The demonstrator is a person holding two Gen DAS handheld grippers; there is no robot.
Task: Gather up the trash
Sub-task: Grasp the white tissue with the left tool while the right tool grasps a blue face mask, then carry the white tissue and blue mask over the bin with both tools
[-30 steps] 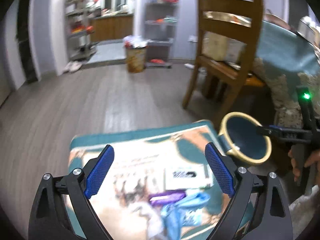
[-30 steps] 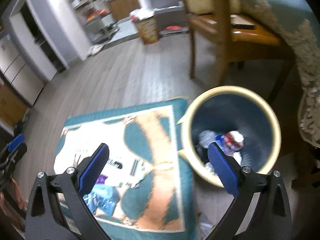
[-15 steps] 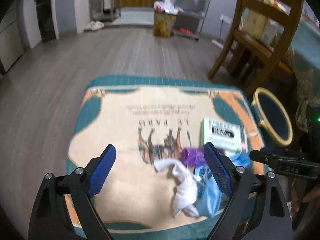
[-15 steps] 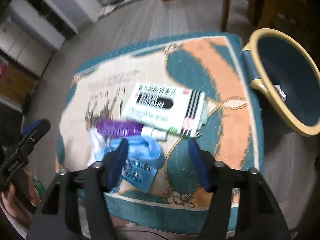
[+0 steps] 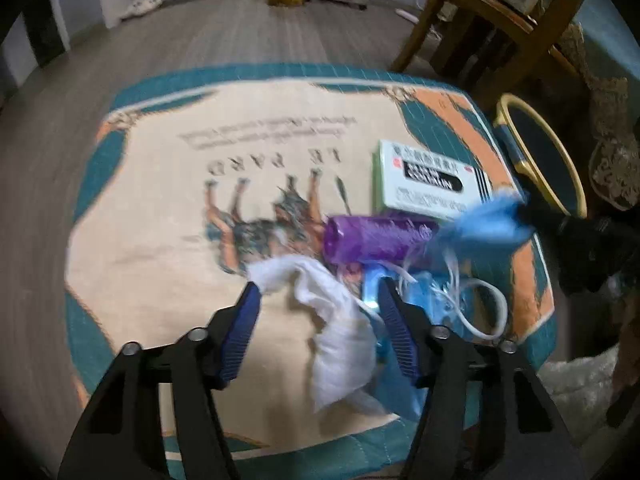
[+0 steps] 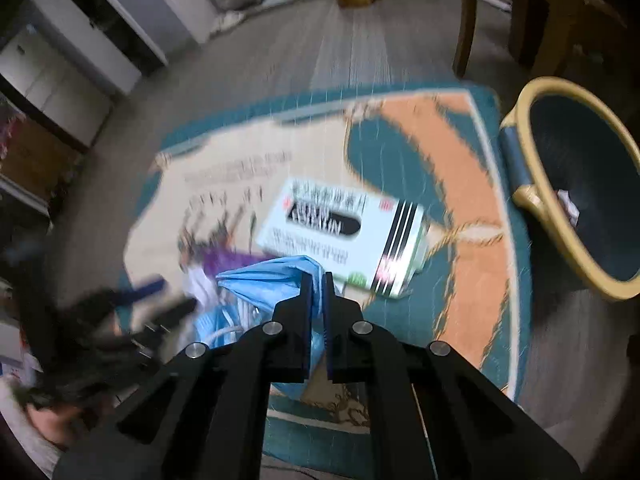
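Rug [image 5: 248,128] lettering — "LE PARD"

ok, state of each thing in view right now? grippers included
right gripper: shut on blue mask
blue mask: pinched, partly lifted
left gripper: open, straddling white tissue
white tissue: crumpled, on mat
purple roll: lying on mat
medicine box: flat, closed
bin: upright beside mat, some trash inside

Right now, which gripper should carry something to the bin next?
Right. The right gripper is already shut on the blue mask, with the bin on its side. The left gripper is open over the white tissue.
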